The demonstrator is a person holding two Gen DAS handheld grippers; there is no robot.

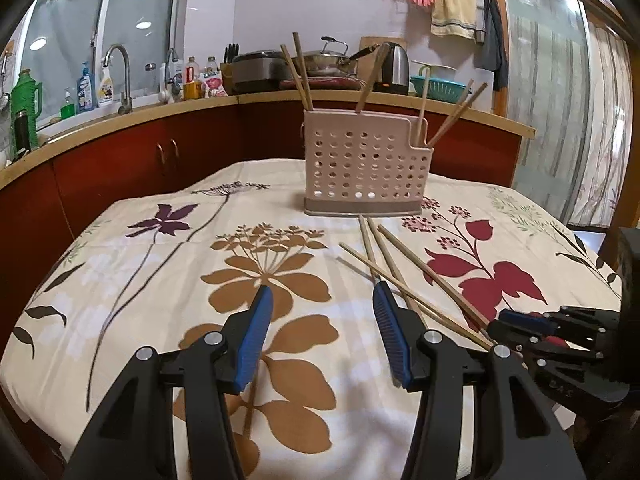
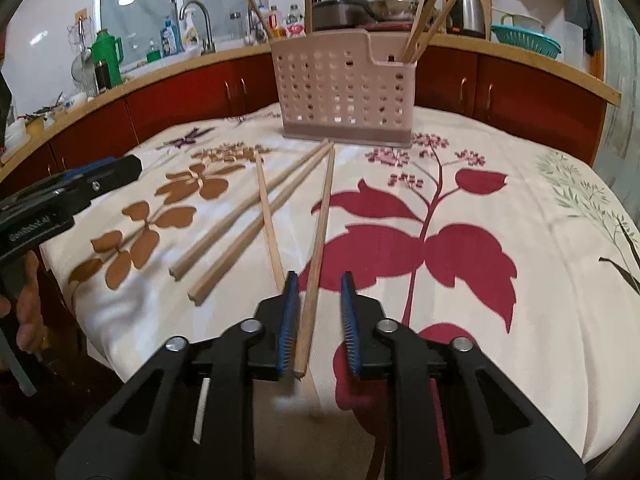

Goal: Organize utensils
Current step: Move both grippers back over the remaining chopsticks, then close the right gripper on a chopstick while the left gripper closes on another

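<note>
The right claw (image 2: 319, 322) stands slightly spread around one chopstick (image 2: 320, 236) on the table (image 2: 520, 200), not pinching. The left claw (image 1: 322, 336), lettered "GenRobot.AI", gapes empty; the holder (image 2: 344, 88) stands ahead.

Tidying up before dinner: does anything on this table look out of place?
Yes. Four loose chopsticks lie scattered and crossing on the floral tablecloth in front of the perforated holder, where other chopsticks already stand. One lies between the right hand-held gripper pads.
</note>
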